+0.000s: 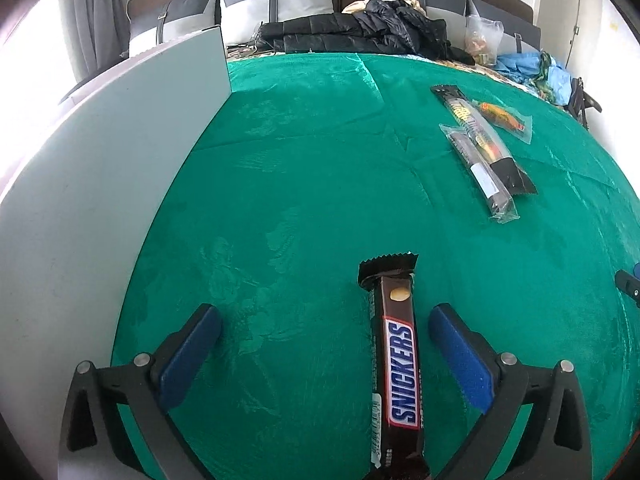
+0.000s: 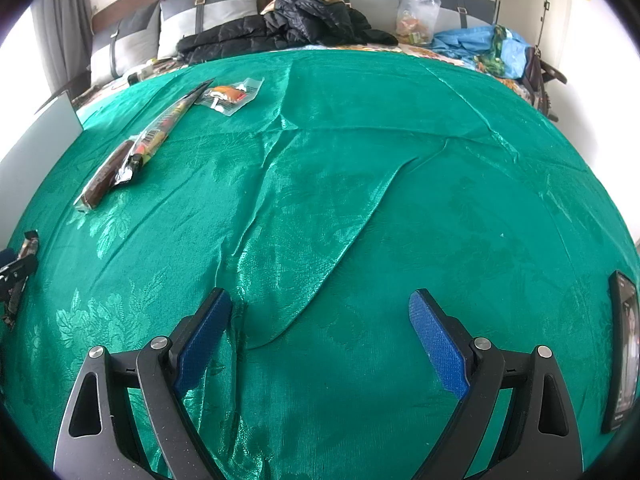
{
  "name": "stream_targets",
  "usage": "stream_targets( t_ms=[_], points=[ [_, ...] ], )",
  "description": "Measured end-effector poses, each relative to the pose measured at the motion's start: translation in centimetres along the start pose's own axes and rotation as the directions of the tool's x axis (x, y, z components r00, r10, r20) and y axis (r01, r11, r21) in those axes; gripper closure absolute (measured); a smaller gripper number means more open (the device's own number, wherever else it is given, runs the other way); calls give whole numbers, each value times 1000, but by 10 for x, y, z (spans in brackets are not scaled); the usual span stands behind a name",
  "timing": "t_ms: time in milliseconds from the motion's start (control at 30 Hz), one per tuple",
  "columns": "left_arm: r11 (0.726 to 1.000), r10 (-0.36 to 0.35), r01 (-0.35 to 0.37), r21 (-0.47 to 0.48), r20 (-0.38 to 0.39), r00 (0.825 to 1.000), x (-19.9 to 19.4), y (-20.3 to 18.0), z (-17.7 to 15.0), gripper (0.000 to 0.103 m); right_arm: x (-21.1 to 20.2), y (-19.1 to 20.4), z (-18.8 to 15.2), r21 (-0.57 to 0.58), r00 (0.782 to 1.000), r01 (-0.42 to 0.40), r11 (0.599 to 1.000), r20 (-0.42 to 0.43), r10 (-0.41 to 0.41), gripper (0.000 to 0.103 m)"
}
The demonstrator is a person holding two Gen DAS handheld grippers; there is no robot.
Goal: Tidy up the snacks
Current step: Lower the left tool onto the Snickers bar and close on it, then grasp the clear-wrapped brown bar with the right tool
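Observation:
A brown Snickers bar (image 1: 400, 364) lies lengthwise on the green cloth (image 1: 300, 180) between the fingers of my left gripper (image 1: 324, 312). The jaws stand wide open and neither blue pad touches the bar, which sits nearer the right pad (image 1: 460, 356). Further off to the right lie three more snacks: a long black stick pack (image 1: 480, 136), a clear-wrapped dark stick (image 1: 482, 176) and a small clear packet with orange contents (image 1: 502, 116). My right gripper (image 2: 320, 297) hangs open over bare, creased cloth (image 2: 360, 200) with nothing between its fingers. From there the same snacks (image 2: 176, 114) lie far left.
A pale grey board (image 1: 100, 160) stands along the cloth's left side. A dark phone-like slab (image 2: 622, 352) lies at the right edge. Behind the cloth are a black jacket (image 1: 360, 28), a clear plastic bag (image 1: 482, 38), blue fabric (image 2: 480, 44) and grey cushions (image 1: 276, 4).

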State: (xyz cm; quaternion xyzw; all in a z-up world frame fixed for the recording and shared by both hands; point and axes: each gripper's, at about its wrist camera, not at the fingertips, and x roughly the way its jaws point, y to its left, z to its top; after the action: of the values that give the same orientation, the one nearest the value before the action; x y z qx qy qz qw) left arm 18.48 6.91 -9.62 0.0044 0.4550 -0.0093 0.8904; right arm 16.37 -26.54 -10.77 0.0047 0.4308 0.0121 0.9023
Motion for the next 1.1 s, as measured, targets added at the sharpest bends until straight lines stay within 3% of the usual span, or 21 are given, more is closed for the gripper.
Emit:
stream_targets(
  t_ms=[933,1033,1100],
  points=[
    [1000,1,-1,-2,1,1000,1,-2,1,0,1,2,0,2,1000,12,1000,-2,-12,10],
    [1000,1,-1,-2,2,1000,1,-2,0,0,0,12,10,44,997,48,998,-68,-45,10],
    [1000,1,-1,-2,2,1000,1,-2,1,0,-9,34,24,72,996,-79,994,-34,81,10]
  ],
)
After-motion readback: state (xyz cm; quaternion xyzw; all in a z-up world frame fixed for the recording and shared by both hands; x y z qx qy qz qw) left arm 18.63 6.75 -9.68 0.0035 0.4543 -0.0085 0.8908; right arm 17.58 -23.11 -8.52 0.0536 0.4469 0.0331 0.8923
